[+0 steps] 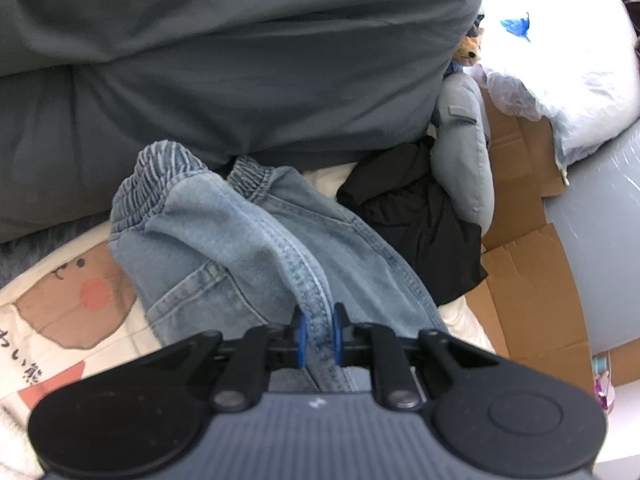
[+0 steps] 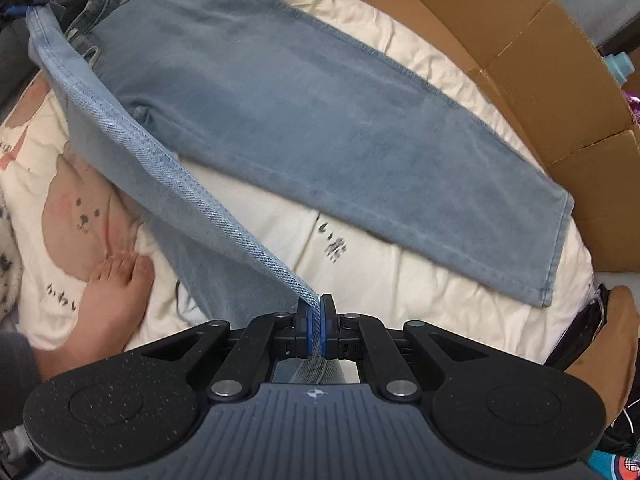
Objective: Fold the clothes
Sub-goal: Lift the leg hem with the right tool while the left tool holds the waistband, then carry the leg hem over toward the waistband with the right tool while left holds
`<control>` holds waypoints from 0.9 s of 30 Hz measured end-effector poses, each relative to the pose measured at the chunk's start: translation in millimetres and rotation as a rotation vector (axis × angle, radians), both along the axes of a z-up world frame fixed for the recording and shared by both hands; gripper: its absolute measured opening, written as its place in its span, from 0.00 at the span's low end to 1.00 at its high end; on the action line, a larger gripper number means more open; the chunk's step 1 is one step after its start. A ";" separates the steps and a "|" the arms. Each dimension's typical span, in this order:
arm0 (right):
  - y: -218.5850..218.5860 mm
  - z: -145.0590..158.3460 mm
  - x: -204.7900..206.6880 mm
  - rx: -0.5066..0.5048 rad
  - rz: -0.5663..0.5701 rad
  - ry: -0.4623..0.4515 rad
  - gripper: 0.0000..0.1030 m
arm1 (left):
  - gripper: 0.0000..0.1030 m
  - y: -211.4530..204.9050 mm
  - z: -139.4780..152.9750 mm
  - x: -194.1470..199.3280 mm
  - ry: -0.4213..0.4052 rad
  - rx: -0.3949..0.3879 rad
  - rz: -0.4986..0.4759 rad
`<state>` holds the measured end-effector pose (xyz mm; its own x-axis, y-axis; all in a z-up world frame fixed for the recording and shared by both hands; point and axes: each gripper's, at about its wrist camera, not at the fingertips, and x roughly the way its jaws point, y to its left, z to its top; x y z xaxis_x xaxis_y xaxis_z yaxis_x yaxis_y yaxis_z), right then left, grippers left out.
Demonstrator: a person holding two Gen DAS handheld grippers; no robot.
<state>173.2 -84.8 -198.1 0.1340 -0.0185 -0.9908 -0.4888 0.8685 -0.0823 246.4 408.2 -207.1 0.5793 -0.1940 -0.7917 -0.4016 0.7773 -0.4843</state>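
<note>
Light blue jeans (image 2: 304,120) lie on a cream bear-print blanket (image 2: 400,280); one leg lies flat across the right wrist view. My right gripper (image 2: 316,312) is shut on the hem end of the other leg, whose seam stretches taut up to the far left. There the left gripper (image 2: 28,2) shows small, pinching the same leg. In the left wrist view my left gripper (image 1: 319,320) is shut on a stitched seam of the jeans (image 1: 248,236), with the elastic waistband bunched ahead of it.
A grey duvet (image 1: 240,60) rises behind the jeans. A black garment (image 1: 416,224) and a grey plush (image 1: 464,160) lie to the right, beside flattened cardboard (image 1: 532,292). A cardboard box (image 2: 560,92) borders the blanket. A person's bare foot (image 2: 116,284) rests on the blanket.
</note>
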 end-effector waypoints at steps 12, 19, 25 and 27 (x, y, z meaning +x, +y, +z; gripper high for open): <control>-12.8 -13.0 41.6 0.039 -0.058 0.008 0.01 | 0.13 -10.9 -15.1 32.6 -0.006 -0.011 -0.031; -22.2 -30.3 64.3 0.076 -0.101 0.004 0.01 | 0.13 -17.4 -32.1 49.6 -0.004 -0.029 -0.022; -27.5 -45.4 79.8 0.105 -0.075 -0.054 0.01 | 0.13 -17.1 -49.3 61.3 -0.059 -0.079 0.004; -31.1 -49.6 82.8 0.129 -0.076 -0.087 0.01 | 0.13 -17.5 -55.8 64.6 -0.081 -0.083 0.005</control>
<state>256.0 -115.9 -247.7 0.2223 0.0943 -0.9704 -0.4173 0.9087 -0.0073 311.1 390.7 -262.8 0.6418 -0.2535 -0.7238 -0.3625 0.7314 -0.5776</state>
